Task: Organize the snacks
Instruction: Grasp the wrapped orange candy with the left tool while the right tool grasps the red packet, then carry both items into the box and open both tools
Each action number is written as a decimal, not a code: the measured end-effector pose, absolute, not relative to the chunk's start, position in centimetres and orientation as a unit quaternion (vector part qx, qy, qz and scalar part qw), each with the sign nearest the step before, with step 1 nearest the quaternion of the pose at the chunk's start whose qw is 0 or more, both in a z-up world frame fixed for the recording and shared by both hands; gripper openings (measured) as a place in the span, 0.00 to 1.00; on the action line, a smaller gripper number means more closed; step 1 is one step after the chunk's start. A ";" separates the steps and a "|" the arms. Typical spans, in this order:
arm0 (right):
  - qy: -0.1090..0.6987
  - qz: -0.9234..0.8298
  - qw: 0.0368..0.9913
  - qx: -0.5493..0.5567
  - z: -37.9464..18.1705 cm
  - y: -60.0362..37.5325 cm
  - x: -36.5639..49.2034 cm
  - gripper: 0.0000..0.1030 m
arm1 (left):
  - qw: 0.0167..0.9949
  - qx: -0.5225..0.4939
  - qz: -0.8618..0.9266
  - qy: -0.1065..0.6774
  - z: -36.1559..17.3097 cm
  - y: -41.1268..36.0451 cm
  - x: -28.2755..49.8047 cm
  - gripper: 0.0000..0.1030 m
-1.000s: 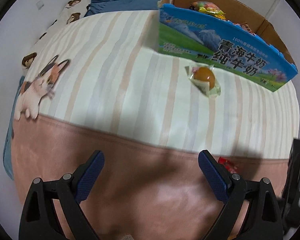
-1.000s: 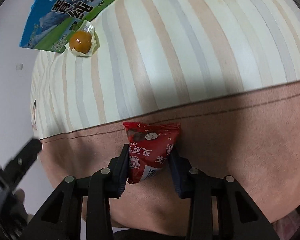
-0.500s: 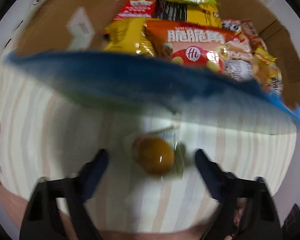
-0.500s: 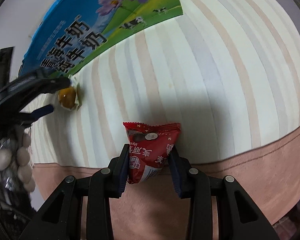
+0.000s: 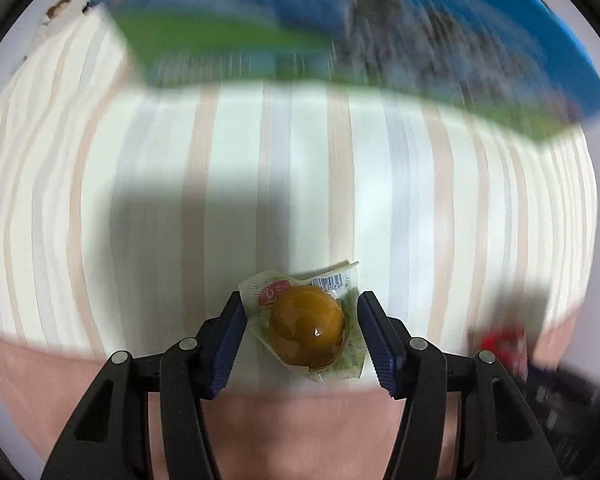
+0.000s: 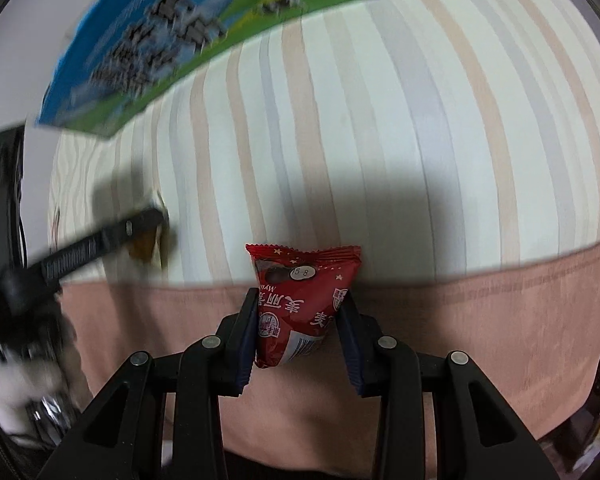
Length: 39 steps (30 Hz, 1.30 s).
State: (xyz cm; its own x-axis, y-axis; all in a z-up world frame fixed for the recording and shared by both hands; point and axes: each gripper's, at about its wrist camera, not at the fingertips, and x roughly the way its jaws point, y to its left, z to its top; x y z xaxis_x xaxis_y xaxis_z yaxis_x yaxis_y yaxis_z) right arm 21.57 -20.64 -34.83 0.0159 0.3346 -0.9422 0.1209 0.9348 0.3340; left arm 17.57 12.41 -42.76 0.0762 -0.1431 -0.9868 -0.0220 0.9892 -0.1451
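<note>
Soft indoor light from above, moderately bright. My tools throw wide grey shadows over the striped bedsheet. Left view: milk carton box badly motion-smeared, wrapped brown snack sharp with a small glare dot. Right view: red snack packet crisp, my left gripper blurred. Fisheye bends stripes, corners black.

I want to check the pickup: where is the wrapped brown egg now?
In the left wrist view, the wrapped brown egg lies on the striped sheet, between the closing jaws of the left gripper.
</note>
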 end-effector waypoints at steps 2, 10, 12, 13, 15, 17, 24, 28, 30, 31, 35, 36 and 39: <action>0.710 0.091 0.681 0.153 -35.1 -20.5 20.3 0.38 | 0.721 -0.060 -0.044 0.688 -43.0 12.6 14.6 0.53; 0.731 0.105 0.662 0.130 -36.2 -19.9 17.0 0.39 | 0.689 -0.083 -0.054 0.718 -45.0 13.5 7.7 0.49; 0.730 0.102 0.664 0.126 -36.3 -19.6 16.7 0.41 | 0.690 -0.095 -0.052 0.716 -45.3 14.2 7.7 0.52; 0.729 0.100 0.665 0.126 -36.4 -19.5 16.8 0.42 | 0.688 -0.100 -0.053 0.716 -45.4 14.6 7.4 0.55; 0.730 0.099 0.664 0.129 -36.7 -18.7 17.2 0.47 | 0.687 -0.105 -0.061 0.717 -45.9 14.3 7.4 0.63; 0.730 0.097 0.665 0.127 -36.8 -18.5 17.0 0.50 | 0.689 -0.098 -0.057 0.716 -46.1 14.1 7.5 0.67; 0.728 0.086 0.667 0.132 -38.1 -17.7 17.1 0.55 | 0.694 -0.079 -0.043 0.714 -46.5 11.9 8.2 0.75; 0.725 0.079 0.672 0.129 -38.6 -17.4 17.1 0.54 | 0.699 -0.062 -0.028 0.712 -46.6 9.5 8.3 0.66; 0.721 0.074 0.679 0.118 -38.9 -17.0 16.9 0.48 | 0.706 -0.058 -0.019 0.705 -46.4 9.0 7.9 0.56; 0.719 0.072 0.682 0.110 -39.1 -16.6 16.8 0.45 | 0.707 -0.062 -0.020 0.704 -46.4 8.7 7.6 0.56; 0.706 0.078 0.696 0.102 -38.6 -16.2 16.1 0.41 | 0.712 -0.060 -0.015 0.700 -44.8 10.3 6.3 0.55; 0.703 0.080 0.699 0.101 -38.4 -16.1 15.9 0.41 | 0.713 -0.059 -0.014 0.698 -44.5 10.5 5.9 0.55; 0.697 0.089 0.705 0.099 -37.9 -16.1 15.5 0.41 | 0.717 -0.060 -0.012 0.694 -45.1 11.1 5.8 0.55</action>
